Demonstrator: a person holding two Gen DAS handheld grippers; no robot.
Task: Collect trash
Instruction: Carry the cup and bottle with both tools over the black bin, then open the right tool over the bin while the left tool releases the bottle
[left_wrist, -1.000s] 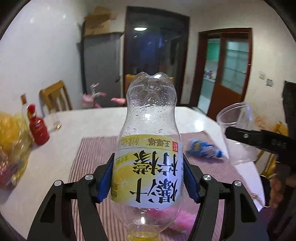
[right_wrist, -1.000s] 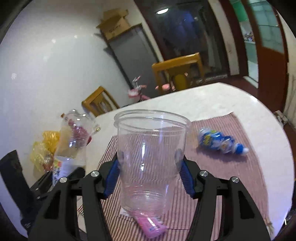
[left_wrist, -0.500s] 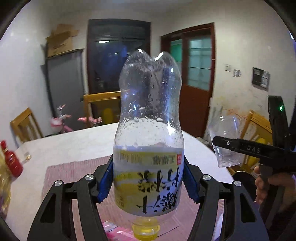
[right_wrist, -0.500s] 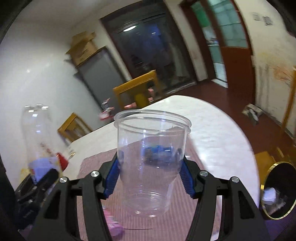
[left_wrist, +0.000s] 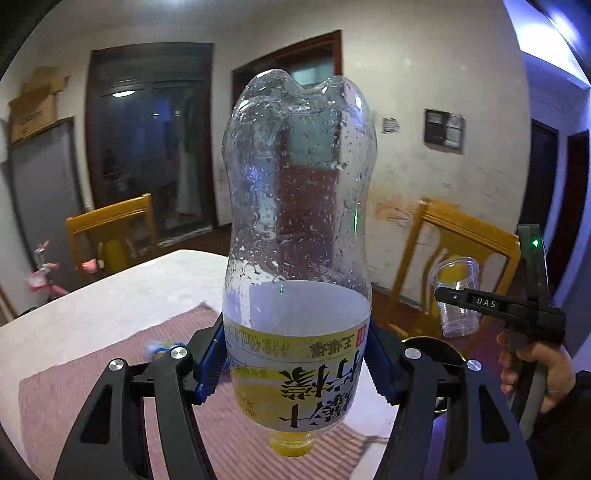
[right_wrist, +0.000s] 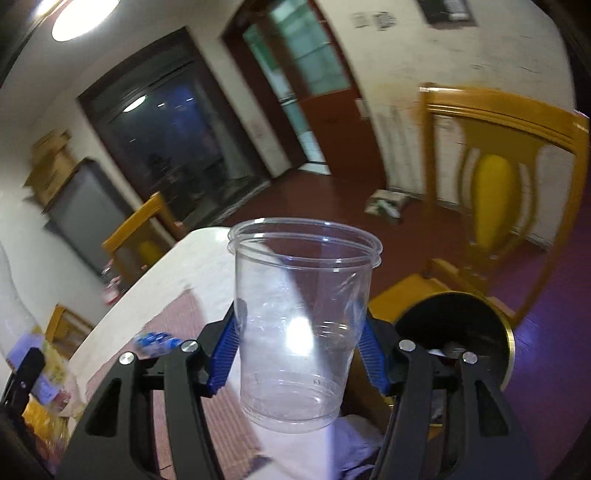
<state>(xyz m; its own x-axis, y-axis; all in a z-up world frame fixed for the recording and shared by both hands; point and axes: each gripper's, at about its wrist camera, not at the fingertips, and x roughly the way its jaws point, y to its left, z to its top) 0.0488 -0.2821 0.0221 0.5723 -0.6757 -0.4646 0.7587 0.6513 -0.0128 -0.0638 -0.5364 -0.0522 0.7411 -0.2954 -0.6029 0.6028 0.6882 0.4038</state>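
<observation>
**Bottle and cup both clamped, bin in view at lower right**

In the left wrist view, the left hand-held gripper (left_wrist: 297, 363) was clamped on a clear plastic bottle (left_wrist: 299, 236), its blue pads pressed against the yellow-and-white label from both sides. The bottle stood upside down in the middle of the frame, its yellow cap (left_wrist: 291, 445) pointing toward the bottom edge and droplets clinging to the inside of its wall. Below and behind it lay the white bench (left_wrist: 110, 295) with a striped mat (left_wrist: 92, 373), and a blurred blue wrapper (left_wrist: 160, 349) rested on the mat at centre left.

At the right of the same view, a person's hand (left_wrist: 535, 373) held the right hand-held gripper (left_wrist: 448, 295), which carried a clear plastic cup (left_wrist: 458, 295) upright in front of a wooden chair (left_wrist: 461, 240).

In the right wrist view, the right hand-held gripper (right_wrist: 299, 354) was clamped on that cup (right_wrist: 304, 314) near its lower half, mouth toward the top of the frame. A round black bin with a gold rim (right_wrist: 480, 332) sat at lower right, partly hidden behind the right finger. This view was motion-blurred.
</observation>
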